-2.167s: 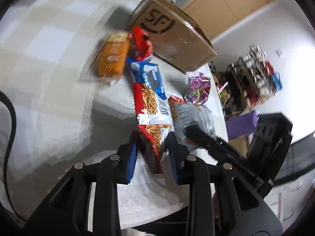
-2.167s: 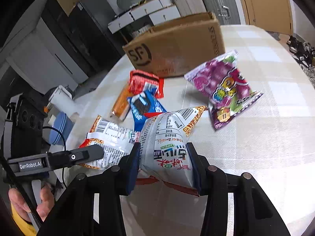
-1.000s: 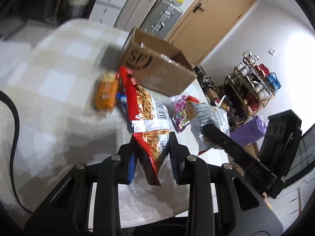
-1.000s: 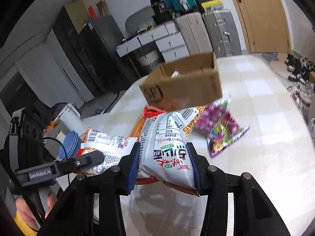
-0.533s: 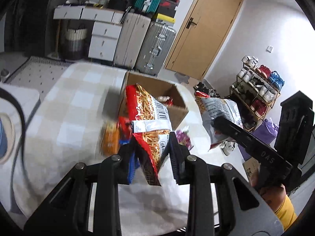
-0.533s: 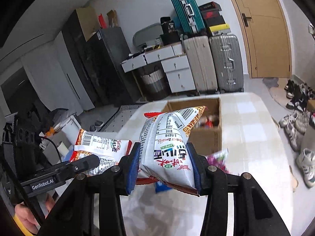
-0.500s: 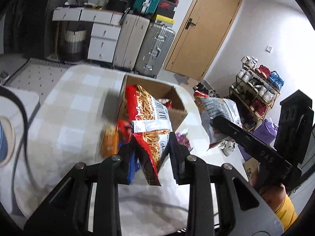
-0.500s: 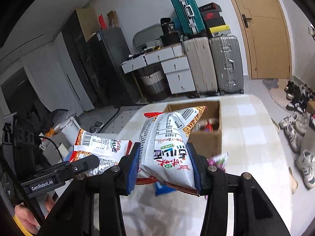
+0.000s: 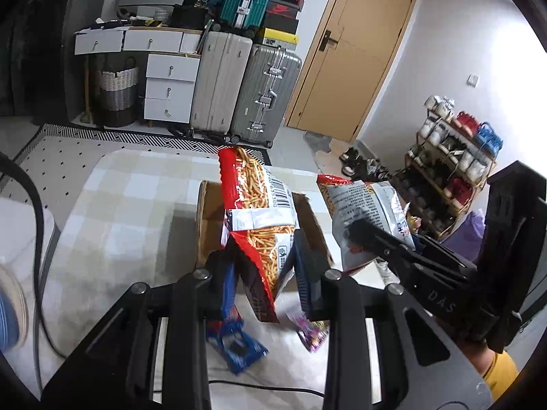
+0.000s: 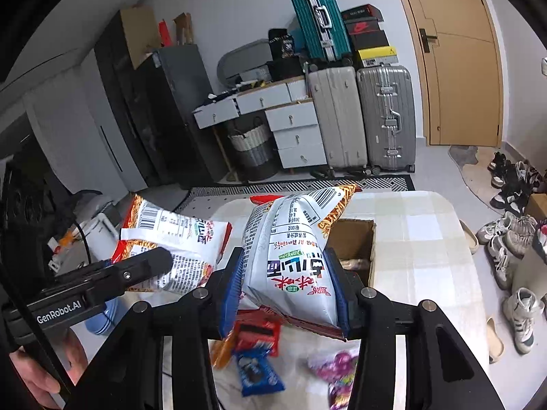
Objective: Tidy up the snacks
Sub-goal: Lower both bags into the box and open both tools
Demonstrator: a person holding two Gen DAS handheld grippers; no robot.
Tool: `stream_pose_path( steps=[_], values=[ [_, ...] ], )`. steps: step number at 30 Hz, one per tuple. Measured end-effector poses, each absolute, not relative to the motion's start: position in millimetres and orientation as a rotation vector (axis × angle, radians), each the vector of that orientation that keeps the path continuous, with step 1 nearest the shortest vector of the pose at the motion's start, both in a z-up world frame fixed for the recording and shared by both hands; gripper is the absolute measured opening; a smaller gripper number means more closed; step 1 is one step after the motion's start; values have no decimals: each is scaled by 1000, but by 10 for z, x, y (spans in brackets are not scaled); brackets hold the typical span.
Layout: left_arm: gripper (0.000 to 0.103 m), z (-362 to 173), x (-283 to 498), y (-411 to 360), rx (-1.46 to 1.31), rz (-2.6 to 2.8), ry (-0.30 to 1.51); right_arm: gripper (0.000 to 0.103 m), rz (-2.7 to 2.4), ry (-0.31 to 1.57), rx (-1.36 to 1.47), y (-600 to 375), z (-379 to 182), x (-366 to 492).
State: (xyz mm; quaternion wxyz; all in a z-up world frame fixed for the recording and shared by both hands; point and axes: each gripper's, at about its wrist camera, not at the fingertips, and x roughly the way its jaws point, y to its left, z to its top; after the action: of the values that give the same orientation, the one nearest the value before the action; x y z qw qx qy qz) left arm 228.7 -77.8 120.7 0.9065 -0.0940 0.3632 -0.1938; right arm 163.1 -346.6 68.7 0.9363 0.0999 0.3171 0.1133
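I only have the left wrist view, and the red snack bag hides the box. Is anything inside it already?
Observer: Yes. In the right wrist view the open cardboard box has something pale on its floor, too unclear to name.
Operator: And the other grip?
Observer: The right claw is shut on the white bag, with a pad on each side of its lower half.
Operator: Any loose snacks I can't see?
Observer: An orange packet lies beside a red packet, below that claw.
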Motion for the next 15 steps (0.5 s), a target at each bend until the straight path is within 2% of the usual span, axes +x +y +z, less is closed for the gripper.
stream_pose_path(
  steps=[10, 15],
  values=[
    [26, 465, 3560, -1190, -194, -377, 896, 45, 187, 766, 210, -3625, 91, 2590],
    [26, 89, 3852, -1338, -161, -369, 937, 45, 184, 810, 181, -3604, -222, 2849]
  ],
)
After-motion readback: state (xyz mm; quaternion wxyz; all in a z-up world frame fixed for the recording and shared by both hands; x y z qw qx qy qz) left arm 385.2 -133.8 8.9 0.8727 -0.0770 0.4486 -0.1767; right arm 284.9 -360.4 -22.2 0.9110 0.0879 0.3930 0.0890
